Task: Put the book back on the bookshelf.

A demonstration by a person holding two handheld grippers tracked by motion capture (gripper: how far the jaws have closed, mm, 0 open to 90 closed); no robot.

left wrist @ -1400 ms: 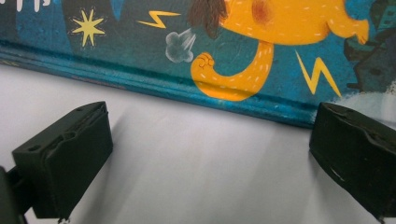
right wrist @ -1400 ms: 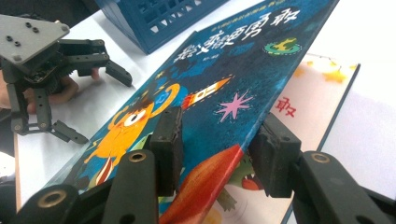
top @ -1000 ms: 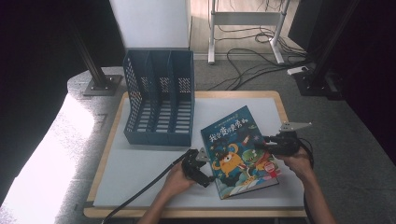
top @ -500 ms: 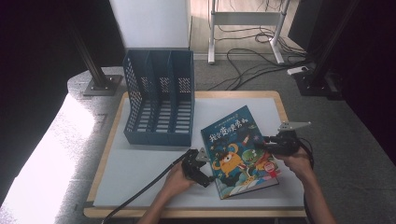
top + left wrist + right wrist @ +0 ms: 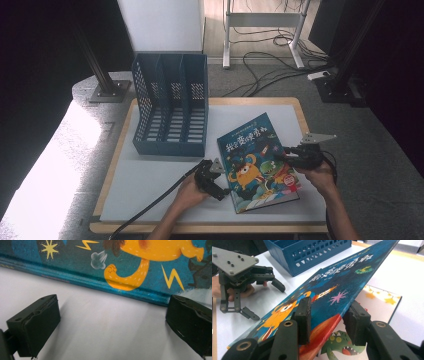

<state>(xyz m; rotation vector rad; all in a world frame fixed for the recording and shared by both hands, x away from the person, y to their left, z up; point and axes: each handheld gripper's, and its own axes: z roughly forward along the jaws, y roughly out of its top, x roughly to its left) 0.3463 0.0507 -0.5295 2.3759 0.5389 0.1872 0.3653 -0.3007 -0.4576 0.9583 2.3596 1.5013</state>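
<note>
A picture book [image 5: 257, 162] with a blue cartoon cover lies on the white mat [image 5: 150, 175]. My left gripper [image 5: 222, 180] stands open at the book's left edge, its jaws level with the mat; the spine [image 5: 100, 285] runs just beyond them in the left gripper view. My right gripper [image 5: 282, 155] is at the book's right edge. In the right gripper view the front cover [image 5: 332, 287] is lifted and slants between the jaws of my right gripper [image 5: 329, 320], one pad above it and one below its edge. The jaws stand wide and do not pinch it. A page [image 5: 374, 300] shows beneath.
A blue three-slot file rack [image 5: 170, 112] stands on the mat behind and left of the book. The wooden table edge [image 5: 300, 107] frames the mat. Cables and stand legs [image 5: 260, 20] lie on the floor beyond. Bare mat lies left of the left hand.
</note>
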